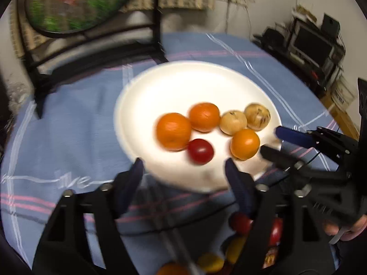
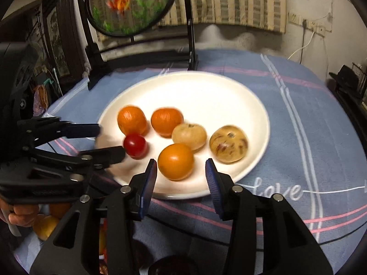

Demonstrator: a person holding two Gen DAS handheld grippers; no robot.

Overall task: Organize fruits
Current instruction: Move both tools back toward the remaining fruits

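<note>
Both claws, left [image 1: 183,167] and right [image 2: 181,167], gape wide and empty over the near rim of a round white plate [image 2: 206,87]. Smooth oranges [image 2: 175,161], a glossy red tomato [image 2: 135,144] and two tan, speckled fruits [image 2: 228,147] lie on it, atop the blue-clothed table [image 2: 321,119].

Glossy white plate [image 2: 206,87]; matt woven tablecloth [image 2: 298,137]; smooth red tomato [image 2: 135,144].
</note>
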